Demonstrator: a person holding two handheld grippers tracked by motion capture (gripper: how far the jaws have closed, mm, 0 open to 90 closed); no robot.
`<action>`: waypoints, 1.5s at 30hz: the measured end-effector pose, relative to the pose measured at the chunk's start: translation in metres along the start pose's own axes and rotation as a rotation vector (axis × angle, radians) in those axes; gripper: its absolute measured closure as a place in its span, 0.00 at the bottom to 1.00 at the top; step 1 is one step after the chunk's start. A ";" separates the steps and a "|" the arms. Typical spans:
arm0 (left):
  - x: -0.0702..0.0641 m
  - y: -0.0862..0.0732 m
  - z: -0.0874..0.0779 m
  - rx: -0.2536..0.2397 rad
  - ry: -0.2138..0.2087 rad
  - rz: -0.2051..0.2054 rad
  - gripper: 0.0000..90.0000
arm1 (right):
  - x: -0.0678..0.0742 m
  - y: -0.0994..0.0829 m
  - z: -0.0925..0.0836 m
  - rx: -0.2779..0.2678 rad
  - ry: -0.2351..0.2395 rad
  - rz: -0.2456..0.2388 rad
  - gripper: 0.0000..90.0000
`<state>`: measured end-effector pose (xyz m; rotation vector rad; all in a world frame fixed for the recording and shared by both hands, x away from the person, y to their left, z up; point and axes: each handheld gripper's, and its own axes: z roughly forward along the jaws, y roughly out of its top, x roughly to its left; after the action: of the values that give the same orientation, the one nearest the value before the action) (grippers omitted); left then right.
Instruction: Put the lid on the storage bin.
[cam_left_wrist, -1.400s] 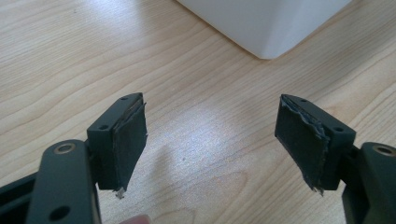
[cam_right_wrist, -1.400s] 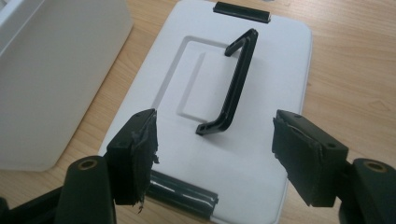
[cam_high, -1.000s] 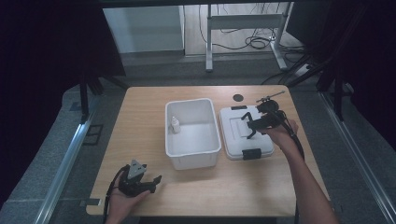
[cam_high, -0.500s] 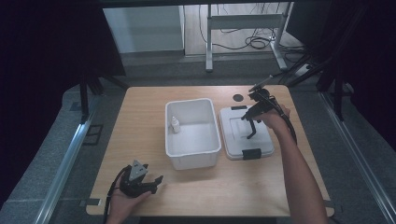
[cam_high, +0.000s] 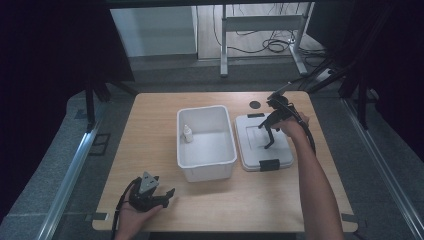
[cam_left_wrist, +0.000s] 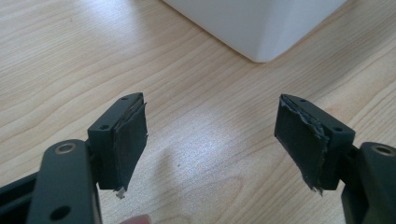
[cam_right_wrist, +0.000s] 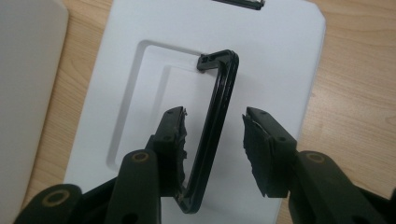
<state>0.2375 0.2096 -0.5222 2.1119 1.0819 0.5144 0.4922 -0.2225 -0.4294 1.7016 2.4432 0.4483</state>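
The right tongs (cam_right_wrist: 212, 140) are held over the white lid (cam_high: 263, 141), their jaws parted with the lid's black handle (cam_right_wrist: 215, 116) standing raised between them. The handle runs just beside the left pad, and whether it is touched cannot be told; a clear gap is left to the right pad, so nothing is clamped. In the high view these right tongs (cam_high: 266, 135) are seen pointing down at the lid from its far right side, with the arm reaching in from the near right.

The left tongs (cam_left_wrist: 210, 140) are spread wide and empty, with bare wooden worktop (cam_left_wrist: 93, 56) seen between the pads and a corner of the white bin (cam_left_wrist: 261, 28) beyond them. In the high view the left tongs (cam_high: 167, 196) are held low at the near left of the worktop (cam_high: 145, 130), well apart from the bin.

The open white bin (cam_high: 206, 165) is placed at the middle of the worktop, and a small white bottle (cam_high: 187, 133) is stood upright inside it at its far left corner. The lid lies flat just to the right of the bin, black latches being seen at its near and far edges. A small dark round spot (cam_high: 255, 104) is seen on the worktop beyond the lid.
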 end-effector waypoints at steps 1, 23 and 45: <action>0.000 0.000 0.000 0.001 -0.001 0.001 0.28 | -0.001 0.000 0.004 0.006 0.004 0.004 0.67; 0.003 -0.002 0.003 0.028 -0.004 -0.010 0.28 | -0.008 -0.002 0.030 0.065 0.070 0.106 0.80; 0.002 -0.002 0.004 0.025 -0.020 -0.003 0.28 | 0.002 -0.003 0.019 0.045 0.117 0.211 0.94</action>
<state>0.2399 0.2110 -0.5262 2.1328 1.0857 0.4800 0.4941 -0.2188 -0.4478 2.0176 2.3765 0.5352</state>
